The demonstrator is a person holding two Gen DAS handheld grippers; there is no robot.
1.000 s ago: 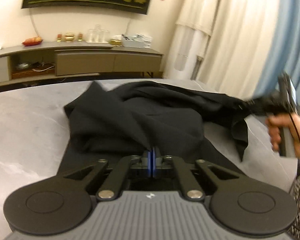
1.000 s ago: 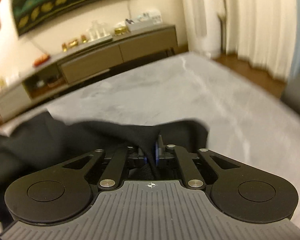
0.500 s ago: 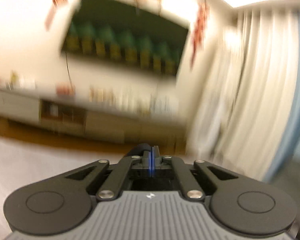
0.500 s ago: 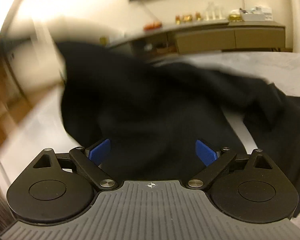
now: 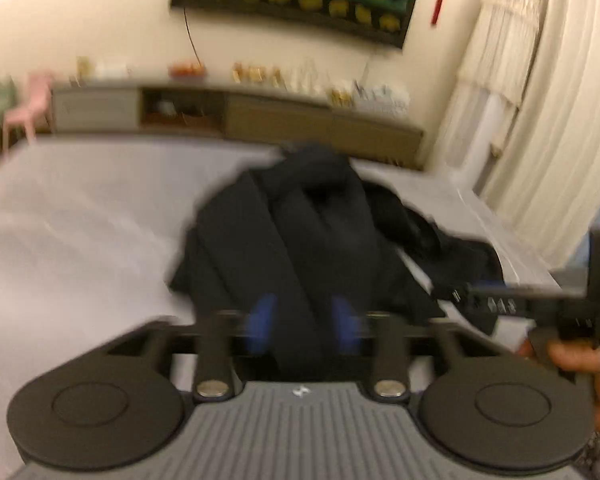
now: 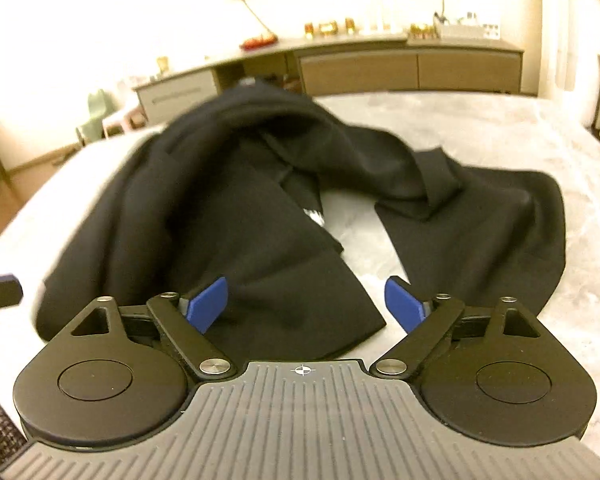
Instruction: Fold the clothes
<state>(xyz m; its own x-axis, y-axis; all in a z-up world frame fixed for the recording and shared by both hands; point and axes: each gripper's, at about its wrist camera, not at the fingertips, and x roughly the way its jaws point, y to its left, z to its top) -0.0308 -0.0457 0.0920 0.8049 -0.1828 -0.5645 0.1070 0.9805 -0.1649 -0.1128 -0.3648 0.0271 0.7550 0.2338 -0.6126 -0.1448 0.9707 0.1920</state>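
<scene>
Both grippers are sitting released, nothing between the pads.

Left gripper (image 5: 305,324): blue pads are blurred but clearly spread apart, hovering over the near end of the garment (image 5: 320,236). Whether the pads are touching cloth can't be told through the blur.

Right gripper (image 6: 306,304): jaws are standing wide, blue pads (image 6: 206,304) sharp and well apart, with the garment's near edge lying between and just ahead of them. No cloth is being pinched.

Garment (image 6: 228,208): black, lying bunched on the table (image 6: 480,128). In the right view it is humping up at the far left and trailing off in a long band toward the right, with a bare patch of table showing in the middle. In the left view it is running away from the camera as a long folded mass, with loose cloth spilling to the right.

The right gripper is also showing in the left view (image 5: 460,294), side-on at the garment's right edge, held by a hand (image 5: 576,360).

Background: sideboard (image 6: 412,68) along the far wall, curtains (image 5: 548,120) at the right.
</scene>
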